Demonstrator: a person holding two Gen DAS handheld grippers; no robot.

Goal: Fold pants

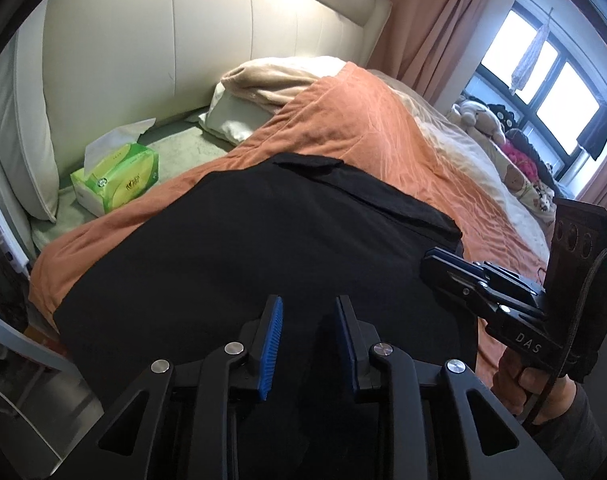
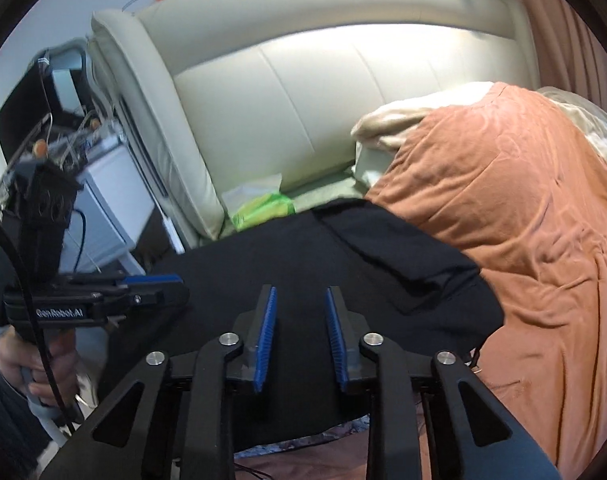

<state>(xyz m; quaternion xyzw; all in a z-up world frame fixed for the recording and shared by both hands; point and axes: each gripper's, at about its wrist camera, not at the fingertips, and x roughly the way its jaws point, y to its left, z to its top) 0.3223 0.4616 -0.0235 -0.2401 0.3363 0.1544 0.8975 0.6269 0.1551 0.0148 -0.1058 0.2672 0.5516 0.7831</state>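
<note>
Pants (image 1: 239, 240) of plain black cloth lay spread flat on the orange blanket (image 1: 367, 128) of the bed, near its edge. The fabric looked smooth, with one folded layer making a straight ridge across the upper part, and a small flap stood out at the far end. Beyond the pants a green tissue pack (image 1: 117, 178) rested by the cream headboard (image 1: 207, 44). The left gripper (image 1: 308, 344) hovered over the dark cloth with its blue pads apart and nothing between them. The right gripper (image 2: 299, 340) was also above the pants, pads apart, gripping nothing.
</note>
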